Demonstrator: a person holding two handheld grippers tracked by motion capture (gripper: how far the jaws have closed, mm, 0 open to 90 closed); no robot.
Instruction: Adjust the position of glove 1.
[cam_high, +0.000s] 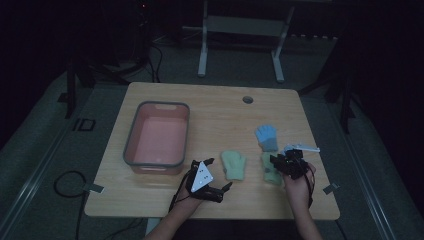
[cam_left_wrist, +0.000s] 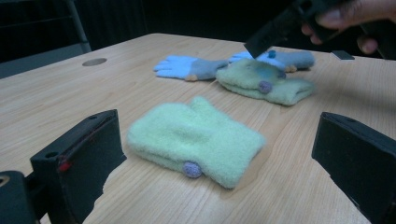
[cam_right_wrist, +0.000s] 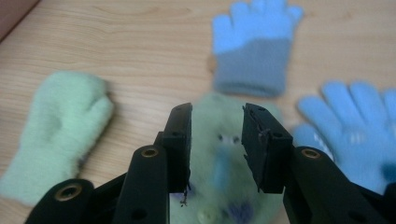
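No writing or labels can be read. Left of centre sits a pink tub (cam_high: 158, 137) with a grey rim. The left gripper (cam_high: 216, 176), lower centre, has its jaws wide apart, empty, beside a plain green mitten (cam_high: 234, 165). Right of it, the right gripper (cam_high: 275, 161) hangs over a second green mitten (cam_right_wrist: 223, 154), fuzzy with a small face; its jaws stand part-open just above it. Two blue gloves (cam_right_wrist: 254, 46) lie beyond.
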